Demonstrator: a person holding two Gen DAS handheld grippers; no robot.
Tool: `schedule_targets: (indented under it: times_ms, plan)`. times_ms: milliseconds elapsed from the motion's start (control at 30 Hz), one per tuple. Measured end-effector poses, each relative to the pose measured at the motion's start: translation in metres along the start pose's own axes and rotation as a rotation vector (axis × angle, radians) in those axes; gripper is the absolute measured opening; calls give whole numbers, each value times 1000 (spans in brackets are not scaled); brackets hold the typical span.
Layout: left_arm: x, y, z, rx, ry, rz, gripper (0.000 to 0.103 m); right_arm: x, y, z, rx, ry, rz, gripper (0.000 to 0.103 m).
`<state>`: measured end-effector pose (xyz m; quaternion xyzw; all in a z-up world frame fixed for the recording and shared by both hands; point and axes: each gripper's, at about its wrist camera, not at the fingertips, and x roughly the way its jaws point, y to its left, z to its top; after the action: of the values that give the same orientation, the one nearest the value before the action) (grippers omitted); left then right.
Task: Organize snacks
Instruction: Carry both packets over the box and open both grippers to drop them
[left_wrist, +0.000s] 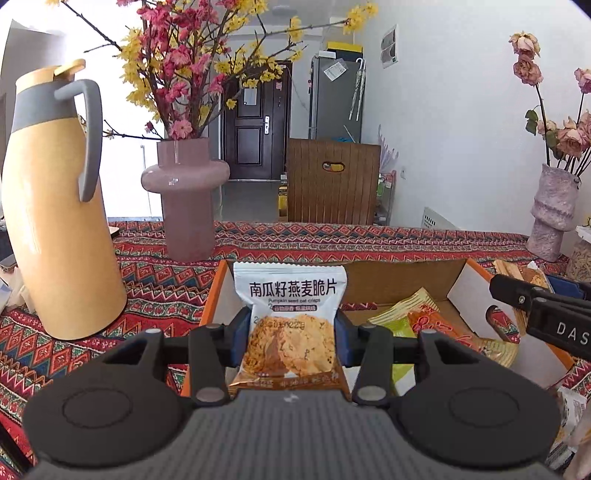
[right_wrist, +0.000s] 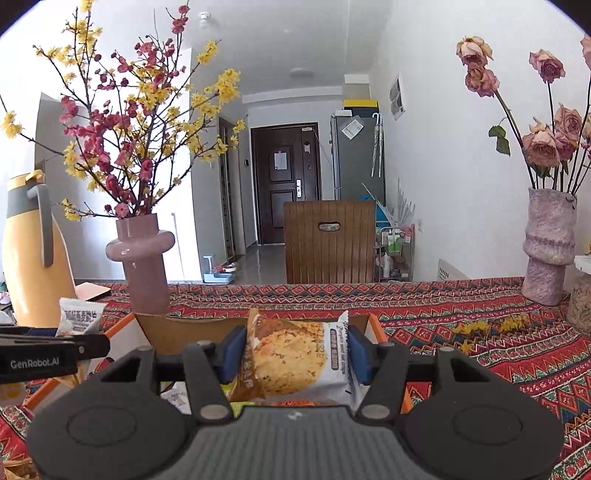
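My left gripper (left_wrist: 291, 338) is shut on a white pumpkin seed oat crisps packet (left_wrist: 290, 295), held upright above the near left edge of an orange-rimmed cardboard box (left_wrist: 395, 277). Green and orange snack packets (left_wrist: 417, 321) lie inside the box. My right gripper (right_wrist: 293, 360) is shut on a second oat crisps packet (right_wrist: 295, 363), held sideways over the same box (right_wrist: 177, 328). The right gripper shows at the right edge of the left wrist view (left_wrist: 546, 314). The left gripper (right_wrist: 51, 350) and its packet (right_wrist: 79, 317) show at the left of the right wrist view.
A yellow thermos jug (left_wrist: 55, 206) and a pink vase with blossom branches (left_wrist: 184, 199) stand left on the patterned tablecloth (left_wrist: 332, 236). A textured vase with dried roses (right_wrist: 546, 247) stands at the right. A wooden chair (left_wrist: 332, 181) is behind the table.
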<state>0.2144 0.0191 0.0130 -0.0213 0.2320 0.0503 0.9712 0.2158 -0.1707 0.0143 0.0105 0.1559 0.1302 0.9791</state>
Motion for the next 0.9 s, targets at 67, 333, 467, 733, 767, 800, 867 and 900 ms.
schedule_targets:
  times_ms: [67, 333, 467, 733, 767, 800, 867, 900]
  plan:
    - [5, 1, -3, 1, 15, -3, 46, 2, 1, -3, -5, 10, 6, 57]
    - [3, 2, -6, 4, 14, -7, 47, 6, 7, -9, -19, 40, -2, 64]
    - [0, 0, -7, 7, -11, 17, 89, 4, 2, -9, 4, 29, -30, 98]
    - [-6, -1, -9, 3, -41, 47, 103, 6, -4, -10, 34, 34, -47, 103]
    - [-5, -1, -9, 3, -39, 47, 103, 5, -4, -10, 34, 33, -47, 103]
    - [-5, -1, -9, 2, -38, 48, 103, 5, -4, -10, 34, 32, -48, 103]
    - [-5, -1, -8, -1, -37, 50, 103, 5, -4, -10, 33, 33, -50, 103]
    - [-5, -1, -9, -1, -37, 51, 103, 5, -4, -10, 32, 34, -51, 103]
